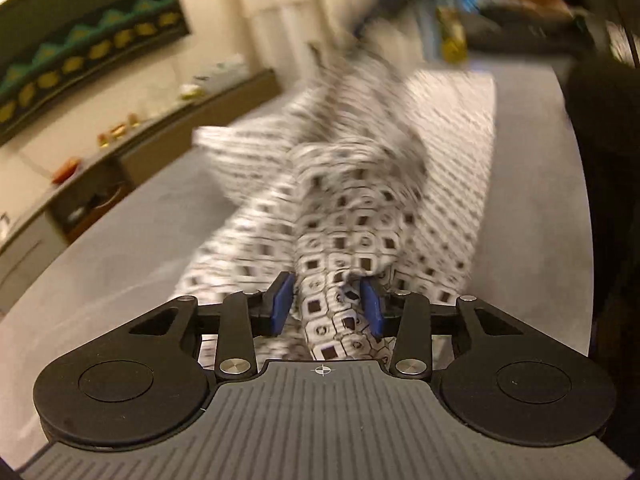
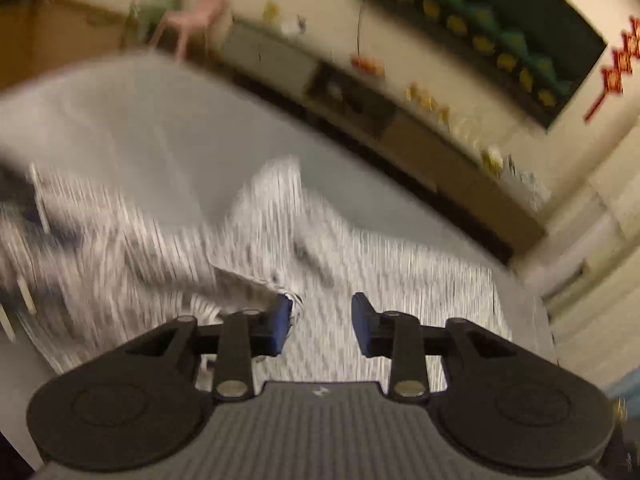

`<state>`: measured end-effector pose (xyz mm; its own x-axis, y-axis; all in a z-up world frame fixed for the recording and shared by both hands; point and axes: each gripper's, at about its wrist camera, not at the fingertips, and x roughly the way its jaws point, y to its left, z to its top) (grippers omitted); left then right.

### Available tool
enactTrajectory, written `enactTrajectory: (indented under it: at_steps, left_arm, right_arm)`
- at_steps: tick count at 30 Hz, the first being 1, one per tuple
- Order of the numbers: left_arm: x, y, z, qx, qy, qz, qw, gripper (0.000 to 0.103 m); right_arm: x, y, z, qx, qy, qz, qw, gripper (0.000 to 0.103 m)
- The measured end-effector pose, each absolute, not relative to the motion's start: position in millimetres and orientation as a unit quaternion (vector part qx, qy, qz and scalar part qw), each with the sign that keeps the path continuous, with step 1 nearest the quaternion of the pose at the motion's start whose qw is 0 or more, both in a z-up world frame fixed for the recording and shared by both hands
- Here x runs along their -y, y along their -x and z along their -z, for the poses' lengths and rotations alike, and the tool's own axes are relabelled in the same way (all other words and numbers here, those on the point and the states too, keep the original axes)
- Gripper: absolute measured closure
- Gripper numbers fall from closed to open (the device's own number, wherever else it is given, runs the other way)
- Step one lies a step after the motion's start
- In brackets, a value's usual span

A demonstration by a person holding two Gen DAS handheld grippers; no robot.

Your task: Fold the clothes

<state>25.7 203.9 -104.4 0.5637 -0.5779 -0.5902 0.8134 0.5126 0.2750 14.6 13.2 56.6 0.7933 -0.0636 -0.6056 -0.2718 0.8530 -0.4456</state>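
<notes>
step: carrying a fold over | left gripper (image 1: 327, 306) pinching a bunched edge of the patterned shirt (image 1: 352, 208), rest trailing on the grey table (image 1: 120, 264) | right gripper (image 2: 321, 322) agape, holding nothing, above cloth | next: lay edge down flat

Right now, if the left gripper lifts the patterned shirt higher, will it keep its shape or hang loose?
Probably it hangs loose: the shirt already bunches in soft folds between the left gripper pads. It seems light, a thin cloth rising off the grey table. The free part may drag and twist.
</notes>
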Motion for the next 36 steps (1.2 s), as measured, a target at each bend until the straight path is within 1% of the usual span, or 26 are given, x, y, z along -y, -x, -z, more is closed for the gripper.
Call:
enactTrajectory:
  at_steps: [2,3,4,5,7,10,12,13,14,15,16,18,20,22,27,28,30,36]
  left_arm:
    - [-193.0,-23.5,112.6,-0.222,-0.283,0.420,0.833,0.075]
    - [-188.1,-21.9,116.4,-0.224,-0.289,0.423,0.829,0.077]
    - [-186.8,-17.1,118.2,-0.224,-0.290,0.429,0.826,0.080]
    - [-185.5,-12.3,120.1,-0.224,-0.291,0.434,0.822,0.082]
    - [-182.6,-2.9,123.8,-0.222,-0.295,0.447,0.815,0.084]
    - [-179.0,1.8,126.0,-0.217,-0.305,0.458,0.807,0.085]
    - [-179.9,4.4,127.3,-0.217,-0.306,0.462,0.804,0.086]
    - [-180.5,6.2,128.0,-0.218,-0.306,0.464,0.802,0.087]
    - [-181.0,7.4,128.3,-0.217,-0.306,0.466,0.801,0.088]
    - [-182.3,8.8,126.5,-0.216,-0.303,0.467,0.803,0.092]
    - [-183.7,10.2,124.6,-0.215,-0.300,0.467,0.804,0.097]
    - [-186.4,12.6,120.5,-0.212,-0.292,0.469,0.806,0.103]
    - [-191.4,9.6,110.4,-0.207,-0.268,0.467,0.817,0.103]
    - [-197.1,5.9,99.4,-0.200,-0.239,0.464,0.829,0.103]
    - [-218.0,-6.7,77.3,-0.184,-0.165,0.435,0.866,0.103]
    - [-221.9,-9.1,74.5,-0.182,-0.154,0.427,0.873,0.103]
    - [-223.8,-14.1,71.0,-0.177,-0.143,0.414,0.881,0.103]
    - [-245.0,-17.7,45.0,-0.143,-0.092,0.392,0.904,0.103]
  right_arm:
    - [-36.1,-25.2,-69.5,-0.288,0.282,-0.071,0.912,0.063]
    - [-48.6,-31.6,-73.8,-0.275,0.292,-0.079,0.913,0.061]
    - [-61.3,-39.7,-74.3,-0.266,0.306,-0.086,0.910,0.060]
    - [-73.8,-50.4,-68.2,-0.270,0.320,-0.097,0.903,0.060]
    - [-97.6,-73.7,-50.7,-0.293,0.346,-0.128,0.882,0.060]
    - [-119.6,-116.2,-1.0,-0.372,0.401,-0.152,0.823,0.060]
    - [-109.9,-153.1,38.7,-0.434,0.418,-0.128,0.788,0.066]
    - [-98.5,-168.6,50.7,-0.459,0.408,-0.117,0.781,0.083]
    - [-86.6,-177.2,48.6,-0.466,0.380,-0.114,0.790,0.095]
    - [-74.8,-181.6,37.0,-0.461,0.342,-0.114,0.811,0.097]
    - [-63.1,-186.1,25.4,-0.455,0.302,-0.113,0.830,0.098]
    - [-37.0,-185.3,-9.8,-0.427,0.212,-0.111,0.872,0.099]
    - [-11.2,-181.0,-43.9,-0.398,0.124,-0.112,0.902,0.100]
    - [9.3,-181.2,-64.0,-0.383,0.056,-0.110,0.916,0.100]
    - [49.3,-191.1,-73.5,-0.380,-0.084,-0.124,0.913,0.100]
    - [53.8,-192.2,-72.0,-0.381,-0.099,-0.128,0.910,0.101]
    - [50.8,-192.9,-66.7,-0.382,-0.065,-0.120,0.914,0.101]
    - [65.7,-194.5,-63.1,-0.370,-0.092,-0.116,0.917,0.102]
